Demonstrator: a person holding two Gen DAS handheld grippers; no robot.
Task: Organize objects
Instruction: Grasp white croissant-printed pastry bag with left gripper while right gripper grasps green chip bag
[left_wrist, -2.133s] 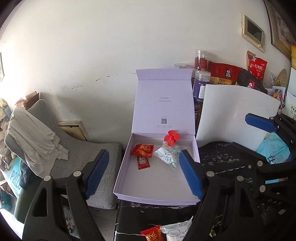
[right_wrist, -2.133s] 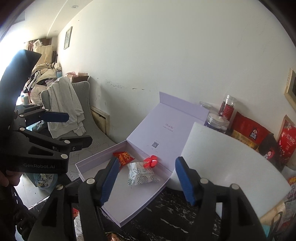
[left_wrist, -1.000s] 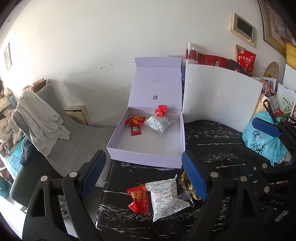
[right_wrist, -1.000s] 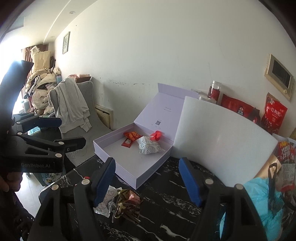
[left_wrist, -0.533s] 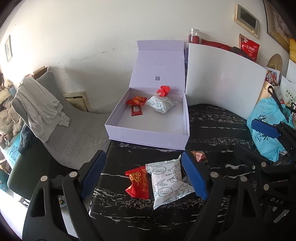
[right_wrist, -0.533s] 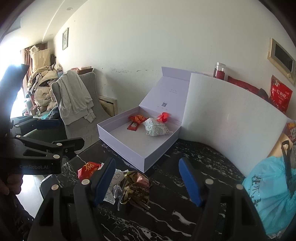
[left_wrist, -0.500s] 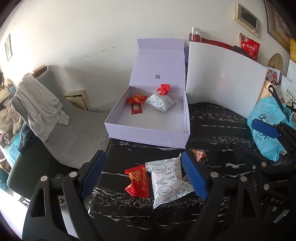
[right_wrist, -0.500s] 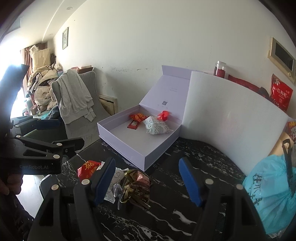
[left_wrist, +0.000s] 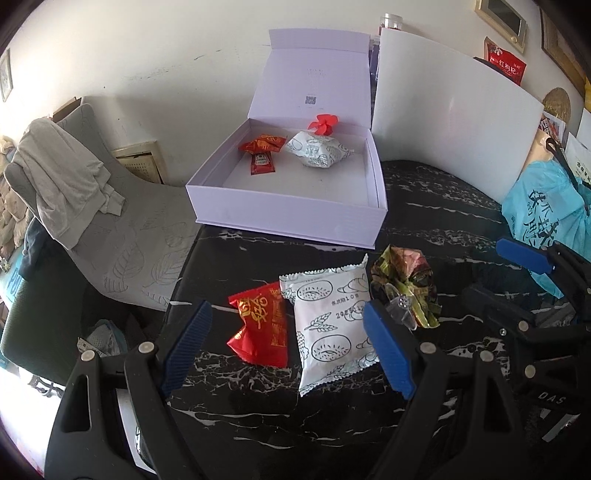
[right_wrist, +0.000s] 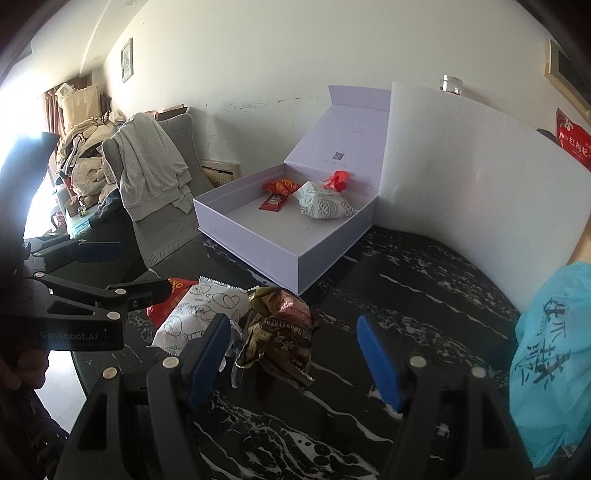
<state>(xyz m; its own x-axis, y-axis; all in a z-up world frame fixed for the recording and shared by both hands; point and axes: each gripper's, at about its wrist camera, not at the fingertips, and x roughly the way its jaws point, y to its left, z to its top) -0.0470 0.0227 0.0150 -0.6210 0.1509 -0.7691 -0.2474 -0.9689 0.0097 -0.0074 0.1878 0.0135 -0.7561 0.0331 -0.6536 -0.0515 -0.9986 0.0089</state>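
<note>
**On the black marble table, three loose snacks before an open box**

On the table, a red packet, white packet and crumpled brown wrapper lie touching. The lilac box sits at 12 o'clock, lid up, holding more packets. I see my left gripper spread wide around the red and white packets, pinching nothing; my right gripper spread around the wrapper, empty.
</note>
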